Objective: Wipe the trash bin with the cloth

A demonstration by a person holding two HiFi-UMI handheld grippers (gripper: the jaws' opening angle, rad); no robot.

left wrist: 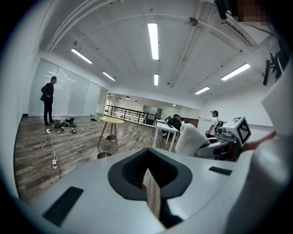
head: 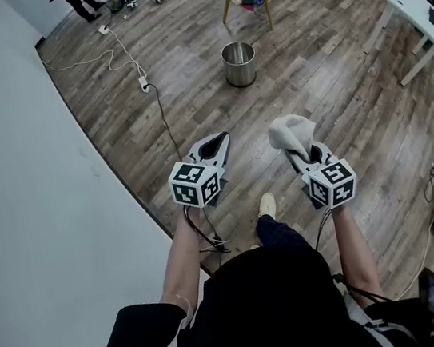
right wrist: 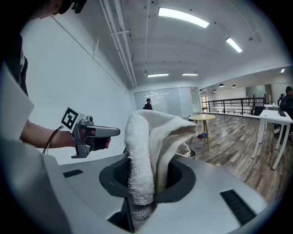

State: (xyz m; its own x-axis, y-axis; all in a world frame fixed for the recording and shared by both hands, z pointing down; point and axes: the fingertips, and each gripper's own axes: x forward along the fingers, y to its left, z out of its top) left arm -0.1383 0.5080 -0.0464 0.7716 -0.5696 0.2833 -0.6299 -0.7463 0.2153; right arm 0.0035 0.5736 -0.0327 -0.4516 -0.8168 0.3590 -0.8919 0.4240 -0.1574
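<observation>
Right gripper (head: pixel 307 157) jaws clamped on white cloth (head: pixel 292 131); left gripper (head: pixel 215 149) jaws together, empty; steel trash bin (head: pixel 239 64) well apart on wooden floor (head: pixel 334 94).

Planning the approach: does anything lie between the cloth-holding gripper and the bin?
Nothing visible: only bare wood floor separates the right gripper, gripping the white terry cloth, from the round steel trash bin. The black cable lies off to the left.
</observation>
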